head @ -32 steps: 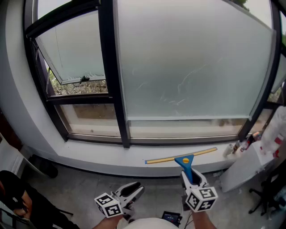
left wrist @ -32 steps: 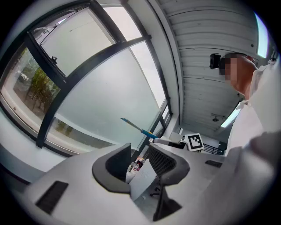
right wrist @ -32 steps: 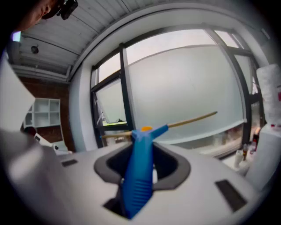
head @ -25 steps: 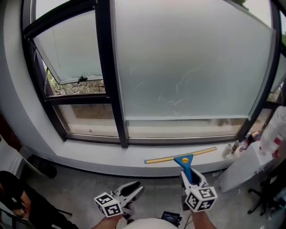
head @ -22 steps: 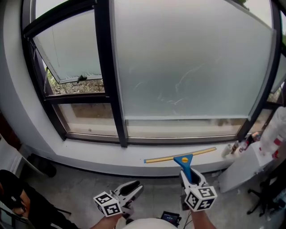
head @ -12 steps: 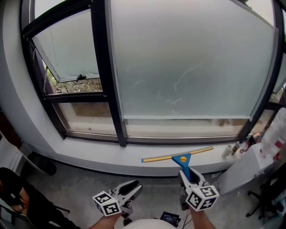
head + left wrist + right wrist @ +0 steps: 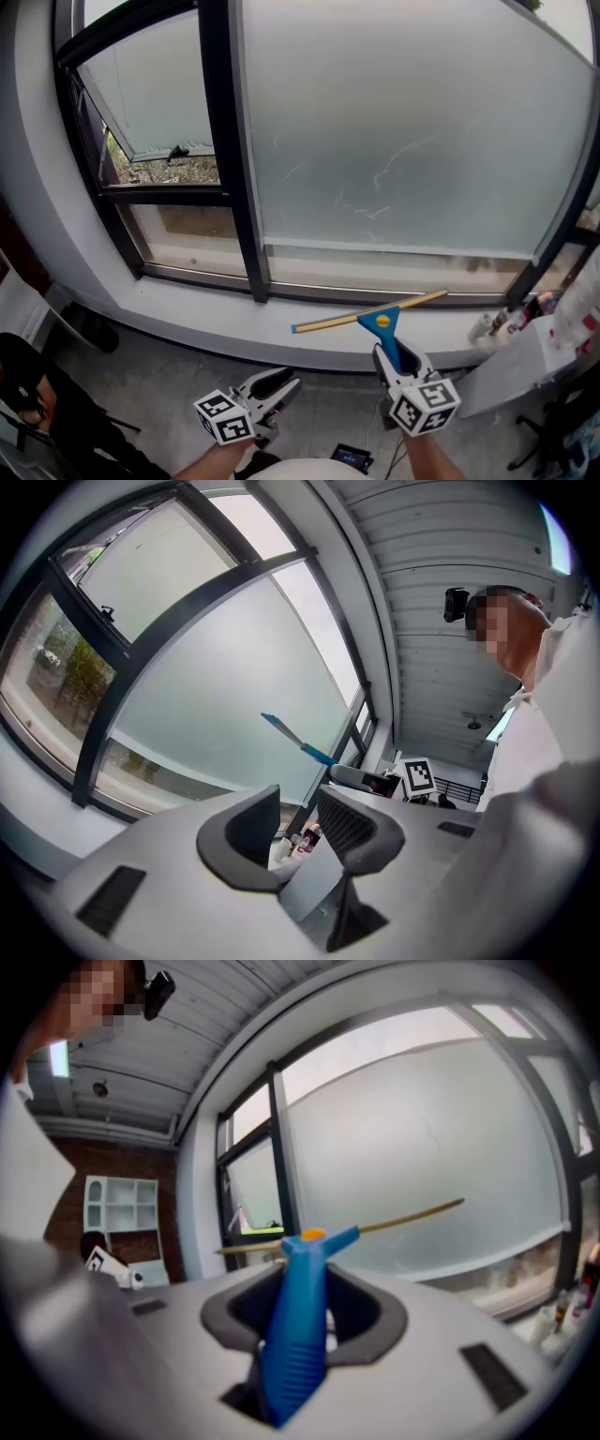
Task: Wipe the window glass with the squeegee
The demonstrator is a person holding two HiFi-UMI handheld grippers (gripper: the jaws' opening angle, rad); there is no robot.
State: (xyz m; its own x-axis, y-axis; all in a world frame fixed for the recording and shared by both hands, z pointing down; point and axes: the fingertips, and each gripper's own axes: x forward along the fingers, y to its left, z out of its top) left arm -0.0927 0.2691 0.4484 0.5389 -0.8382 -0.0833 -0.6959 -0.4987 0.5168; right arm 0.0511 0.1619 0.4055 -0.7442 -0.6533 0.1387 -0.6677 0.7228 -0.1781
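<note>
**Two hand-held grippers before a frosted window, squeegee raised**

The right gripper (image 7: 390, 362) is seen clamped on the blue handle of the squeegee (image 7: 377, 321), the handle being pinched between both pads and standing up out of the jaws. The left gripper (image 7: 279, 383) is held with its jaws apart and nothing between them. It is carried low, well apart from the squeegee.

The yellow blade is tilted, its right end higher. In the head view it lies over the white sill (image 7: 206, 314), just below the window glass (image 7: 403, 122). It appears to be held clear of the pane, though depth is poorly given.

The glass is frosted and carries faint streaks near its lower middle. It is bounded by a black frame (image 7: 223, 141). To the left a smaller casement (image 7: 150, 89) is tilted open, with greenery visible beneath it. A grey floor (image 7: 141, 394) is seen under the sill. Small bottles (image 7: 495, 323) stand at the sill's right end, beside a white cabinet (image 7: 520, 361).

A white shelf unit (image 7: 117, 1206) against a brown wall is shown only by the right gripper view. A slatted ceiling (image 7: 441, 536) is shown only by the left gripper view, where the squeegee is seen edge-on against the pane.
</note>
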